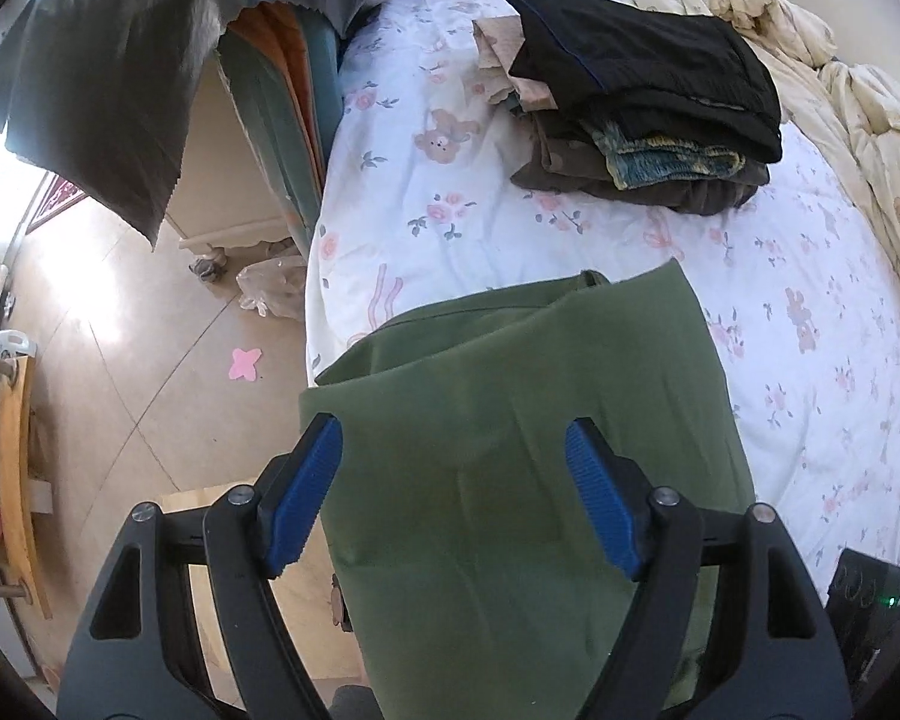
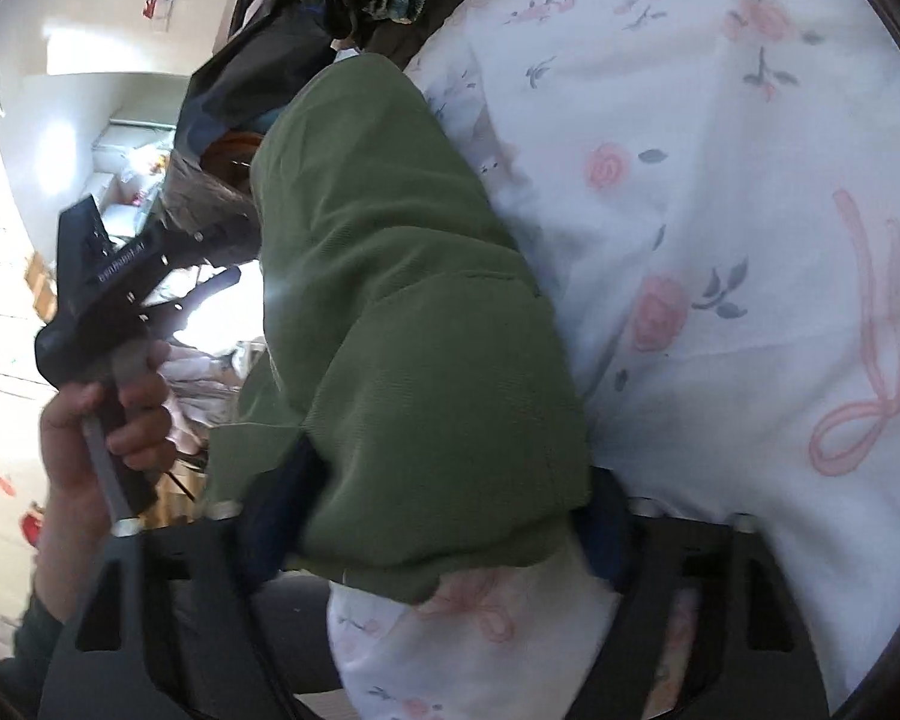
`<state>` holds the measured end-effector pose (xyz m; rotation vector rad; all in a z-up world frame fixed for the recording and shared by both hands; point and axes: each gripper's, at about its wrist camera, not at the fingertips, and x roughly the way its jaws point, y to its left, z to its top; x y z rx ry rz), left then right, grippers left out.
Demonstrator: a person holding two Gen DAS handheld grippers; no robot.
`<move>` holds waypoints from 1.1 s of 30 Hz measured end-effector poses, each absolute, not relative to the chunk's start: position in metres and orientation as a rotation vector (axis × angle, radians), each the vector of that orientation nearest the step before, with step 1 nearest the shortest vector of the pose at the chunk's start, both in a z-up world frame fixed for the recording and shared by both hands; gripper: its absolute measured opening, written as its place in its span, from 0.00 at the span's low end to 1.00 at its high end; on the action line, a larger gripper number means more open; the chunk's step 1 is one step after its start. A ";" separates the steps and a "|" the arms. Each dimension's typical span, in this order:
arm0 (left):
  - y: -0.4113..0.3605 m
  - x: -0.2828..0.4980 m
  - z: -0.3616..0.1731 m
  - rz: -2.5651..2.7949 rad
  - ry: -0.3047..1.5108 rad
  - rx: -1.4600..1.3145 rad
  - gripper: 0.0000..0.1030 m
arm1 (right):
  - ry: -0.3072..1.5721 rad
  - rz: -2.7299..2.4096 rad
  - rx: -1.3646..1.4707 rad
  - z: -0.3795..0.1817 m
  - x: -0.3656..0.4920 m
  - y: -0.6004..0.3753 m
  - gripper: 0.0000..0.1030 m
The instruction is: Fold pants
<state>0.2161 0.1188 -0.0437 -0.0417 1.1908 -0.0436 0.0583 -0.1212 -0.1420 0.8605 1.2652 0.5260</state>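
The green pants (image 1: 510,450) lie folded near the bed's left edge on the white floral sheet (image 1: 450,204). My left gripper (image 1: 453,438) hovers just above them with its blue pads (image 1: 306,498) spread wide, holding nothing. In the right wrist view the green pants (image 2: 414,360) fill the middle. My right gripper (image 2: 444,516) has its fingers spread, one on each side of a thick folded end of the pants; the tips are mostly hidden by cloth. The left gripper's body (image 2: 114,276) and the hand holding it show at the left.
A stack of folded dark clothes (image 1: 648,102) sits further up the bed. A cream quilt (image 1: 822,96) is bunched at the far right. A dark cloth (image 1: 108,72) hangs over furniture at the left, above the tiled floor (image 1: 120,372). A black device (image 1: 864,600) lies at lower right.
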 end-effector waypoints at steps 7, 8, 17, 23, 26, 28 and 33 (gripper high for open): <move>0.113 0.220 -0.041 -0.041 1.178 -0.040 0.72 | 1.183 0.507 0.724 -0.092 0.055 -0.107 0.57; 0.112 0.220 -0.041 -0.041 1.177 -0.041 0.72 | 1.165 0.514 0.701 -0.087 0.055 -0.105 0.57; 0.108 0.218 -0.037 -0.039 1.159 -0.020 0.72 | 1.314 0.497 0.897 -0.149 0.058 -0.119 0.55; 0.114 0.217 -0.028 -0.015 1.106 -0.026 0.72 | 1.237 0.528 0.865 -0.111 0.054 -0.121 0.24; 0.124 0.215 -0.016 0.003 1.049 -0.074 0.72 | 1.204 0.535 0.866 -0.091 0.049 -0.135 0.22; 0.129 0.214 -0.013 0.016 1.031 -0.099 0.72 | 1.187 0.545 0.875 -0.081 0.049 -0.150 0.21; 0.128 0.215 -0.021 0.022 1.058 -0.088 0.72 | 1.260 0.589 0.729 -0.061 0.065 -0.202 0.20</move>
